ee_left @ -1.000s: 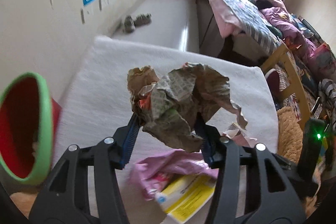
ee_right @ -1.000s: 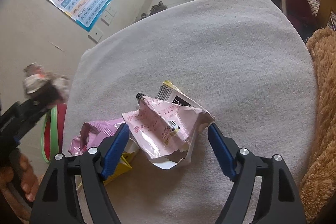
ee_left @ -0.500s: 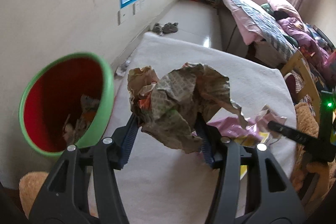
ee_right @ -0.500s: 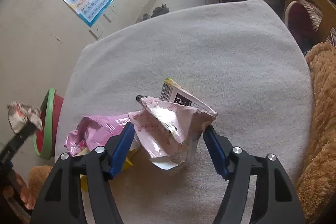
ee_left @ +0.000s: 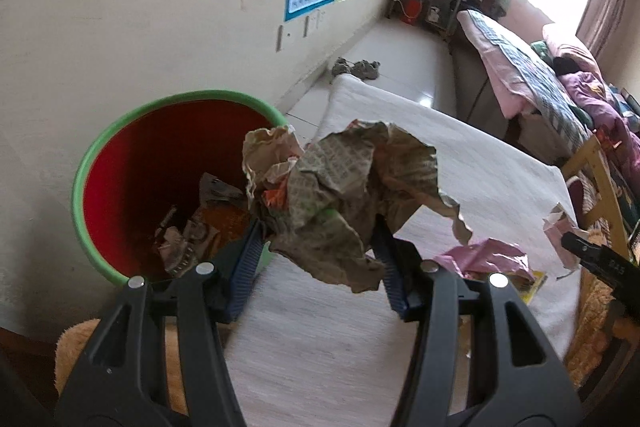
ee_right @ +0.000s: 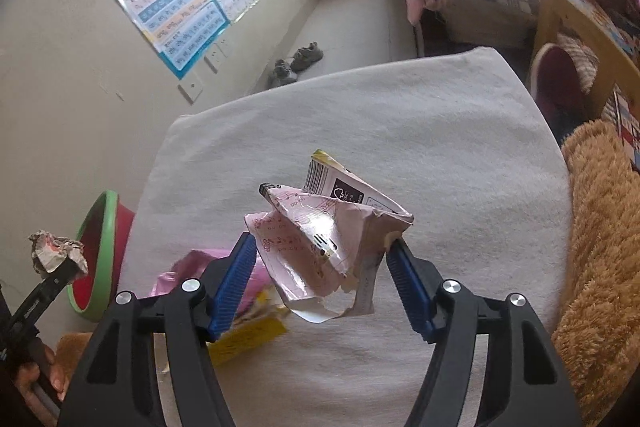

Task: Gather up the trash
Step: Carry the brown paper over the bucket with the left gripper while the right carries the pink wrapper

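Note:
My left gripper (ee_left: 318, 231) is shut on a crumpled ball of newspaper (ee_left: 340, 187), held in the air just right of the red bin with a green rim (ee_left: 180, 99). Several scraps lie at the bin's bottom. In the right wrist view, my right gripper (ee_right: 320, 251) is shut on a flattened pink carton (ee_right: 320, 227), raised a little above the white-covered table (ee_right: 400, 131). A pink wrapper (ee_right: 192, 267) and a yellow pack (ee_right: 248, 337) lie on the cloth below its left finger. The bin (ee_right: 102, 227) stands off the table's left edge.
A brown plush blanket (ee_right: 600, 227) borders the table on the right, with a wooden chair (ee_right: 560, 11) and a bed beyond. A wall with posters runs along the left. Shoes (ee_right: 296, 63) lie on the floor past the table's far edge.
My left gripper carried the newspaper ball leftwards until the bin came beside it. My right gripper's jaws closed onto the pink carton and lifted it slightly off the cloth.

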Tool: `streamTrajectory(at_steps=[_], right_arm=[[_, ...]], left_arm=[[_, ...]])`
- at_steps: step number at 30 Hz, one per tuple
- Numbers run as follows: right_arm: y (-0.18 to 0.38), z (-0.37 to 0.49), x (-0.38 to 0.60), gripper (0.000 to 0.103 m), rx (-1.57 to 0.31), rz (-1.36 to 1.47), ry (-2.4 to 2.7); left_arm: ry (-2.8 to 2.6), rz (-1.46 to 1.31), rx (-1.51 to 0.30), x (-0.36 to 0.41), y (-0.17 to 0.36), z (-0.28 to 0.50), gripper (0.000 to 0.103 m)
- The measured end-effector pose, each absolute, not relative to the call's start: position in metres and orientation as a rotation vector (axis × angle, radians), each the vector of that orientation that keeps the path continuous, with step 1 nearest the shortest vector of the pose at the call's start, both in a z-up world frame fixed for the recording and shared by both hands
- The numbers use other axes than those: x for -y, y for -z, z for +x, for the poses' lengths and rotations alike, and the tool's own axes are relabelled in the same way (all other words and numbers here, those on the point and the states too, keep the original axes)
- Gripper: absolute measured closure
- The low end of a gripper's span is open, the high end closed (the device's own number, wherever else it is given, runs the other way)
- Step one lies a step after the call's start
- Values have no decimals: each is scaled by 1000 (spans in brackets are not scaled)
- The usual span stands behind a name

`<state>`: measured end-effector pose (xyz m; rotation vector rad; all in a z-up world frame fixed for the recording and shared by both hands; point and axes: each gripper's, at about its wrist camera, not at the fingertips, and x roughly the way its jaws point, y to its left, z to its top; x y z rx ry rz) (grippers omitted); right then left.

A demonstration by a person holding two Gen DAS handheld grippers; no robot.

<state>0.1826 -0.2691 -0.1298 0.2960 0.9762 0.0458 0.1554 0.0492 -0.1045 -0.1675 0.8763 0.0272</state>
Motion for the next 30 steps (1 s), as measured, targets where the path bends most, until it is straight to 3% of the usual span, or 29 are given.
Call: streamTrajectory(at_steps=[30], right_arm=[[115,192,147,38,-998,137,-284]], left_arm=[[-117,-256,-813,-99,106,158,51]])
